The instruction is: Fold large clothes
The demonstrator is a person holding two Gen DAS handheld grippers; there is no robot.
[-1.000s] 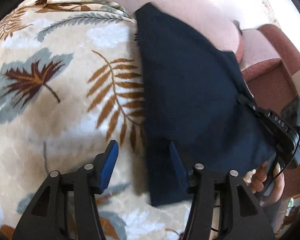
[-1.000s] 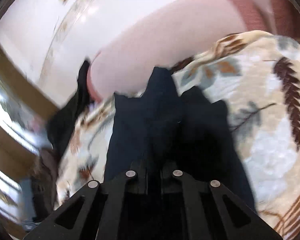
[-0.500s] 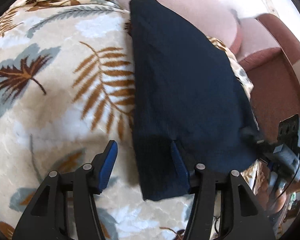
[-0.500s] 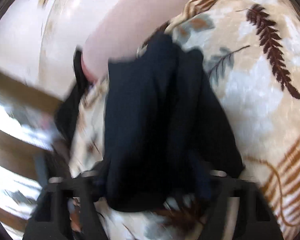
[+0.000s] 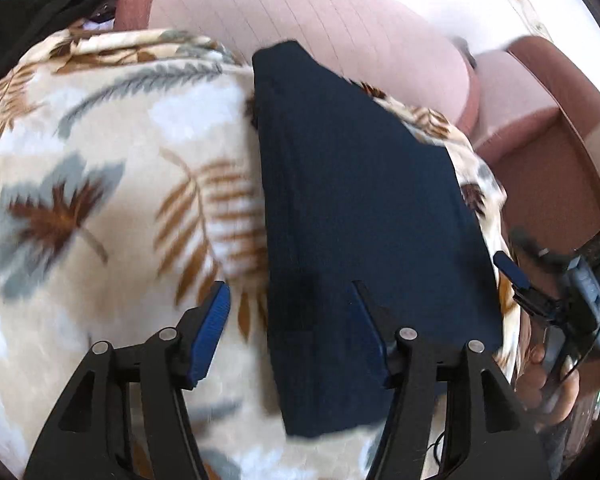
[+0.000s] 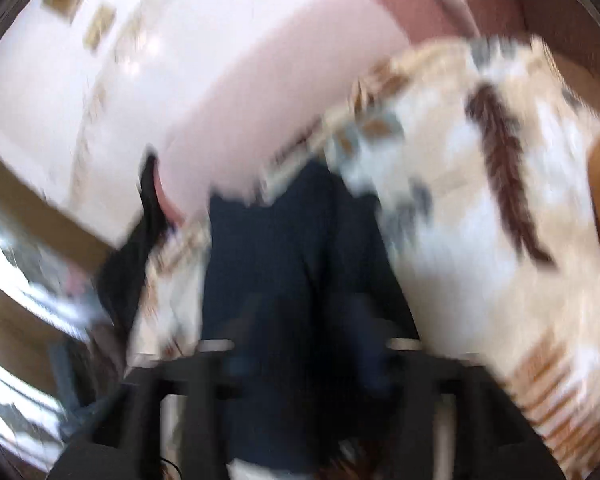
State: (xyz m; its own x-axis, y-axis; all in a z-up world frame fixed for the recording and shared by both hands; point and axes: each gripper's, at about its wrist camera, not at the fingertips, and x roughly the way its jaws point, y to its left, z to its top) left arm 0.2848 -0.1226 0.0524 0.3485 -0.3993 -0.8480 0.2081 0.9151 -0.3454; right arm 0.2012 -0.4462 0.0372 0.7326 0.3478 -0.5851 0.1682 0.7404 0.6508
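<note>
Navy cloth, folded into a long strip, lies on the leafy blanket that covers the pink sofa. From the left wrist, the left gripper hangs over the near end of the cloth with its blue fingers spread wide and nothing between them. The right gripper shows at the right edge, off the cloth. The next fold would probably go best if both grippers pinch the near corners evenly and lay them flat on the far end. From the right wrist, everything is smeared. The dark cloth fills the middle and hides the right gripper's fingers, so it is hard to tell whether they are apart or together.
</note>
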